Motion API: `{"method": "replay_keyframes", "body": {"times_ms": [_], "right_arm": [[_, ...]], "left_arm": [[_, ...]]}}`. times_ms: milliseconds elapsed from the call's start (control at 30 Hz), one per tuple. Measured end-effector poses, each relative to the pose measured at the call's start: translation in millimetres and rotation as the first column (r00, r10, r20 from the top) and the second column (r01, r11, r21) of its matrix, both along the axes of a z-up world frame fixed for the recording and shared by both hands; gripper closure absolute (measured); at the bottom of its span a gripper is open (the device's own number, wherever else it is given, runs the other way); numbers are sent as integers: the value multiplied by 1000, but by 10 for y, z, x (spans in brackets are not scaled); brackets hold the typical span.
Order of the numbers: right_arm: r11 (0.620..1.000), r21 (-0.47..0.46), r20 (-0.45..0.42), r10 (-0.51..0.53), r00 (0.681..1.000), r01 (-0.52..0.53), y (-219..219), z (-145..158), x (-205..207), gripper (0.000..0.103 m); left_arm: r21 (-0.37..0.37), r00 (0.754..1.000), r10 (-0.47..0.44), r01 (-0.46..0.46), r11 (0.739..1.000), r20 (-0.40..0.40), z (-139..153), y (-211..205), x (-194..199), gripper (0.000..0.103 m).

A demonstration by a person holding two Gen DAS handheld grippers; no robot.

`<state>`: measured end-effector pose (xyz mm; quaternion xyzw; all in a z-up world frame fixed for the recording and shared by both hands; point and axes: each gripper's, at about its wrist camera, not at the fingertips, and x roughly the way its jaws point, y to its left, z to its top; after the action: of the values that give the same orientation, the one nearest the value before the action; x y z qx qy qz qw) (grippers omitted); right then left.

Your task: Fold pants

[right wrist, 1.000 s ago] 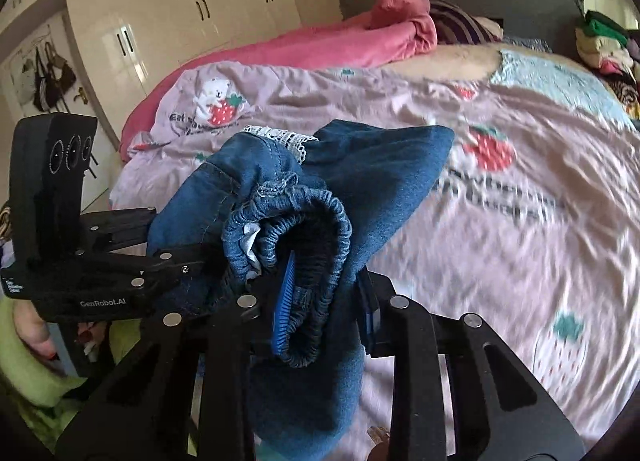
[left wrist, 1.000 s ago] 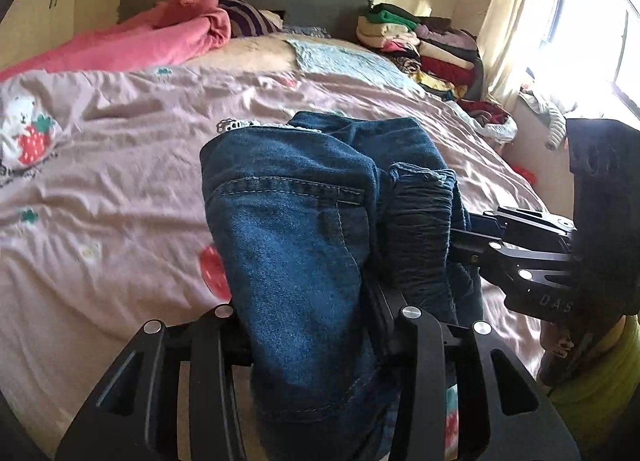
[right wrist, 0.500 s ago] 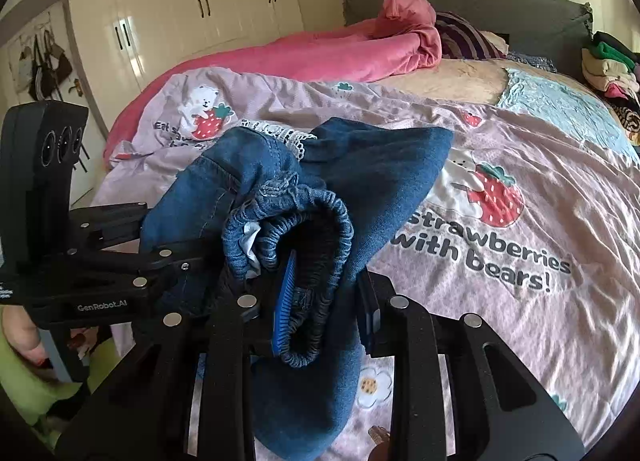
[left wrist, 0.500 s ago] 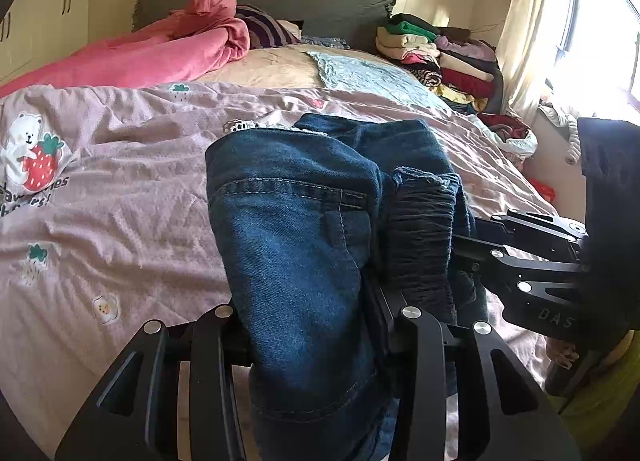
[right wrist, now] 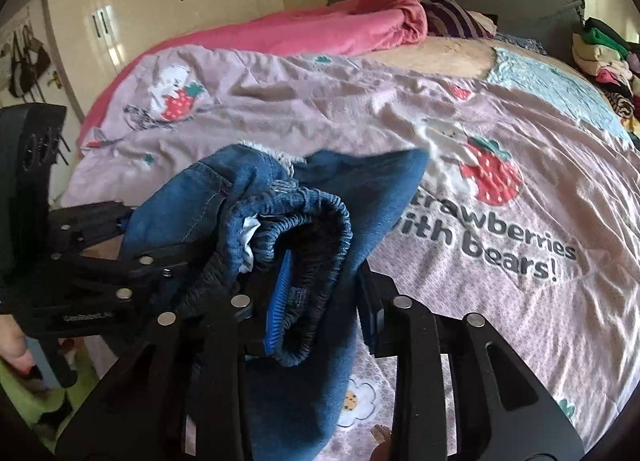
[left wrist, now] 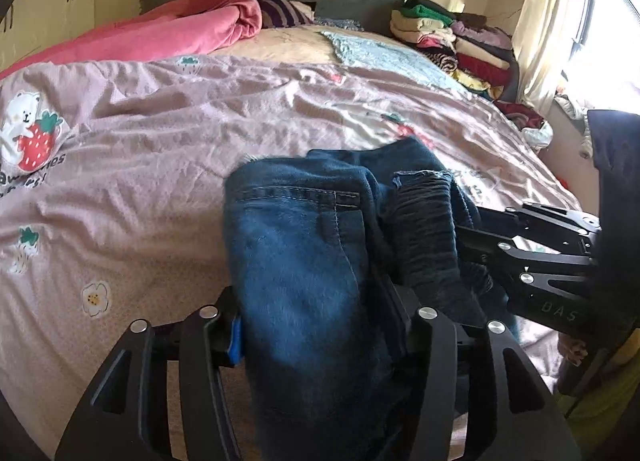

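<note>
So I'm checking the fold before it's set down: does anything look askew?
Yes. The jeans hang as an uneven bundle, elastic waistband bulging out, between the right claw and left claw, both opening.

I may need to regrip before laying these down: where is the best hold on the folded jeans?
Probably the gathered elastic waistband of the folded jeans: it is the thickest bunched roll, facing the right gripper, so come from the near side along that gripper's line. Both grippers' jaws are opening with denim between them; the left gripper straddles the flat pocket panel, which likely slips sooner.
</note>
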<state>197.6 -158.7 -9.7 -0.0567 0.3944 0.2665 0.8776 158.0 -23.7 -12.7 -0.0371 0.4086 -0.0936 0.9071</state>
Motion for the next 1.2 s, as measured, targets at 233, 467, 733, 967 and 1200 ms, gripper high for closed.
{"method": "replay_keyframes", "body": {"times_ms": [233, 467, 733, 967, 1200], "right_arm": [[997, -37, -48, -76, 996, 74, -81, -164, 85, 56], [993, -48, -83, -115, 990, 111, -139, -279, 130, 47], [991, -25, -60, -131, 990, 130, -191, -176, 50, 38], [990, 13, -29, -140, 990, 140, -292, -18, -129, 28], [989, 38, 20, -146, 989, 145, -371, 187, -364, 17]], "left_arm": [[3, 999, 23, -23, 1000, -31, -134, 59, 16, 32], [-5, 998, 21, -22, 1000, -60, -264, 61, 7, 23], [-28, 999, 26, -27, 999, -44, -191, 89, -94, 23], [-33, 999, 44, -45, 998, -13, -26, 137, -244, 14], [-28, 999, 45, -44, 999, 22, 159, 138, -475, 5]]}}
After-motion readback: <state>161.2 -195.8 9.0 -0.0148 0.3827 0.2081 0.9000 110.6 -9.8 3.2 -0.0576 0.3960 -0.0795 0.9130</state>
